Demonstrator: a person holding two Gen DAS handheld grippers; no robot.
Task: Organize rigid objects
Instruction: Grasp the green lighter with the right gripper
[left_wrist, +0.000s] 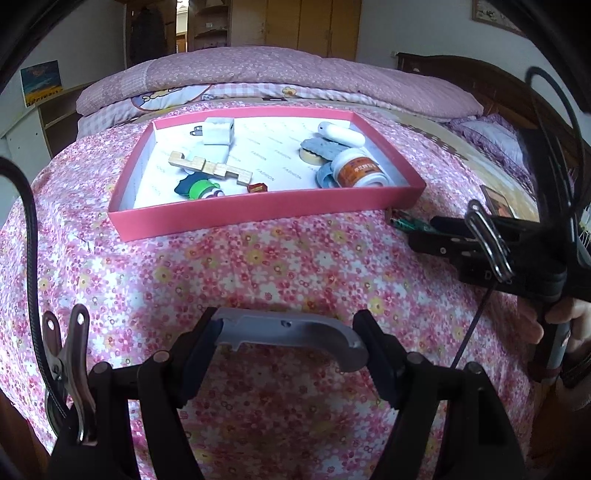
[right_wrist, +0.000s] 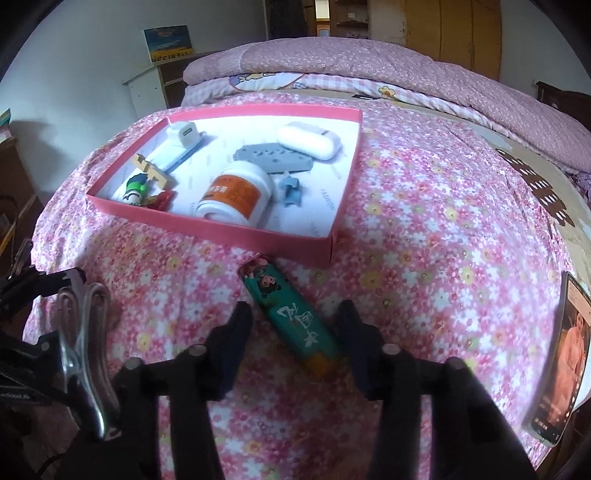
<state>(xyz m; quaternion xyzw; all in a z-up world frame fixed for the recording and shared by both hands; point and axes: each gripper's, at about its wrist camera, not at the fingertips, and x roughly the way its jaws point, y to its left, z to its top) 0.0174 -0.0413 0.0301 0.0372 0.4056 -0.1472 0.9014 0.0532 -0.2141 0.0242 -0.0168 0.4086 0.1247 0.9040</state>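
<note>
Both wrist views toward pink tray (left_wrist: 258, 212)

A pink tray (left_wrist: 258, 212) lies flat on the bed at 12 o'clock in the left wrist view. In it, a white charger (left_wrist: 218, 131) sits at 11, a wooden zigzag block (left_wrist: 210, 166) and a green figure (left_wrist: 199, 188) at 9, a white case (left_wrist: 341, 133) at 1, and a white bottle (left_wrist: 358, 171) on its side at 3. A grey curved part (left_wrist: 291, 334) is clamped at 6. A teal lighter (right_wrist: 295, 317) lies tilted just below the tray's near corner in the right wrist view.
</note>
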